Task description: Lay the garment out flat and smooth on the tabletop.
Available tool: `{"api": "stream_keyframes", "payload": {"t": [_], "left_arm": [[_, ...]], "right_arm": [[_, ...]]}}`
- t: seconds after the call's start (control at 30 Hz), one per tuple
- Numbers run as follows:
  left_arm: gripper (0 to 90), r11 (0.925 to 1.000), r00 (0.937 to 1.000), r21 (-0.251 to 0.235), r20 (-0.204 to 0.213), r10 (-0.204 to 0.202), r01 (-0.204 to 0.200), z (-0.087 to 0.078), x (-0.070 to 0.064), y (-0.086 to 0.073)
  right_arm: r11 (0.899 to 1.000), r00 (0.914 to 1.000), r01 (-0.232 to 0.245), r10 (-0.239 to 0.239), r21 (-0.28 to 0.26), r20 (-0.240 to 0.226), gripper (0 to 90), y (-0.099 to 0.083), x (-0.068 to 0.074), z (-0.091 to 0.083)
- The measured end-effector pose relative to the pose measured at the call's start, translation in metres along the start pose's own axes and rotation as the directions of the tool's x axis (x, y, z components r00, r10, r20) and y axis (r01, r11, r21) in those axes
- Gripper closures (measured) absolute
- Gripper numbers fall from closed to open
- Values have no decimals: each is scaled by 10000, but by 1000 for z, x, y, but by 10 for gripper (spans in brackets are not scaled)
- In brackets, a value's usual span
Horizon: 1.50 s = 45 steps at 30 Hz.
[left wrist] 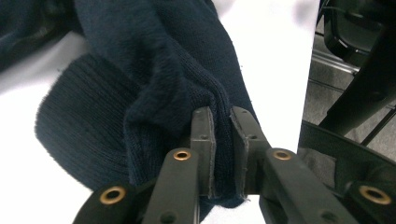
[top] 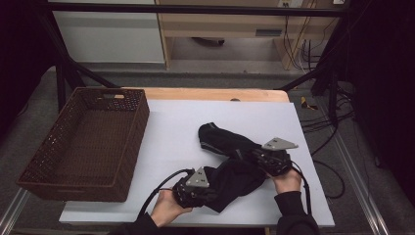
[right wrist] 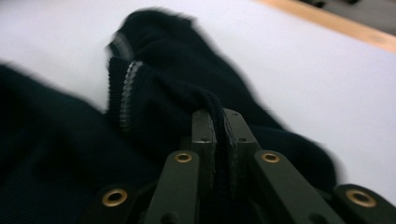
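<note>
Dark knit garment (top: 230,164) bunched on white table cover (top: 171,142), near front edge, right of wicker basket (top: 88,142). Left gripper (left wrist: 223,154) pinching ribbed fold, jaws nearly closed. Right gripper (right wrist: 219,144) clamped tight on another fold, beside grey-striped cuff (right wrist: 126,88).

The dark navy knitted garment (top: 230,161) lies crumpled on the near right part of the white table cover — one part stretches away toward the table's middle, the bulk is bunched near the front edge. It has ribbed cuffs, and one ribbed edge (right wrist: 125,88) carries a thin pale stripe.
</note>
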<state>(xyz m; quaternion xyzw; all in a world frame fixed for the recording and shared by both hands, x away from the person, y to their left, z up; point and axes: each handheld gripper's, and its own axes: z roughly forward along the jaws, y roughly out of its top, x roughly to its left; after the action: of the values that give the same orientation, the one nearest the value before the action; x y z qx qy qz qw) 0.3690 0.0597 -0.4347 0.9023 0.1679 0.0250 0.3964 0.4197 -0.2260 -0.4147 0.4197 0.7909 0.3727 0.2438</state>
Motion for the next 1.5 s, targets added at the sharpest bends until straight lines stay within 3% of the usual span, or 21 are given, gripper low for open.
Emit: {"api": "stream_keyframes", "payload": {"t": [0.1,0.2,0.3,0.4,0.5,0.6,0.7,0.77,0.83,0.93,1.07,1.13,1.2,1.23,1.27,1.37,1.43,1.5], "left_arm": [[757,9993,9998,-334,-29,-191,189,-9,4,3],[679,9945,9987,-926,-111,-498,486,-22,11,6],[540,9804,9942,-1764,-454,-974,880,-41,21,8],[449,9618,9839,-2414,-896,-1548,1293,-55,34,6],[382,9538,9635,-2470,-1608,-2142,1708,-58,50,-2],[363,9460,9383,-2238,-2022,-2807,2347,-52,70,-11],[344,9289,9131,-2026,-2090,-3502,3099,-42,88,-18],[343,9203,9075,-1857,-1854,-3769,3443,-35,93,-19],[338,9178,9099,-1674,-1543,-3851,3600,-25,93,-20],[333,9285,9218,-1161,-1280,-3660,3526,-10,86,-18],[351,9429,9381,-722,-1007,-3313,3252,3,78,-17],[424,9506,9475,-526,-800,-3095,3061,7,76,-17],[499,9518,9499,-424,-638,-3060,3038,11,74,-17],[495,9518,9499,-424,-638,-3060,3038,11,74,-17],[495,9550,9522,-394,-737,-2963,2941,11,74,-16],[386,9709,9534,-633,-1848,-2387,2309,2,76,-9],[314,9721,9487,-994,-2175,-2297,2125,-4,80,-4],[226,9678,9456,-1325,-2203,-2395,2142,-9,88,1]], "right_arm": [[9939,9930,-801,861,-753,807,850,-5,-19,-15],[9788,9726,-1549,1750,-1343,1533,850,-14,-39,-29],[9691,9506,-2201,2387,-1113,1987,846,-25,-56,-30],[9623,9404,-2652,2720,-609,2040,823,-36,-66,-22],[9678,9463,-2494,2511,-344,2034,713,-39,-66,-15],[9749,9559,-2127,2216,-662,1929,541,-34,-60,-17],[9740,9698,-1937,2082,-1171,1273,425,-26,-53,-21],[9753,9769,-1785,1914,-1297,948,363,-21,-46,-21],[9815,9850,-1397,1513,-1312,827,333,-16,-38,-20],[9864,9908,-1053,1149,-1266,713,315,-11,-29,-17],[9884,9913,-977,1070,-1163,766,307,-12,-29,-15],[9880,9894,-1075,1173,-1105,857,299,-15,-32,-13],[9891,9882,-1116,1206,-957,944,297,-18,-35,-11],[9899,9882,-1115,1198,-879,953,297,-19,-36,-10],[9899,9882,-1115,1198,-879,953,297,-19,-36,-10],[9917,9878,-1078,1147,-694,1056,302,-22,-39,-6],[9922,9883,-1050,1117,-679,1036,305,-23,-39,-5],[9932,9891,-976,1038,-634,1046,308,-23,-39,-3]]}}
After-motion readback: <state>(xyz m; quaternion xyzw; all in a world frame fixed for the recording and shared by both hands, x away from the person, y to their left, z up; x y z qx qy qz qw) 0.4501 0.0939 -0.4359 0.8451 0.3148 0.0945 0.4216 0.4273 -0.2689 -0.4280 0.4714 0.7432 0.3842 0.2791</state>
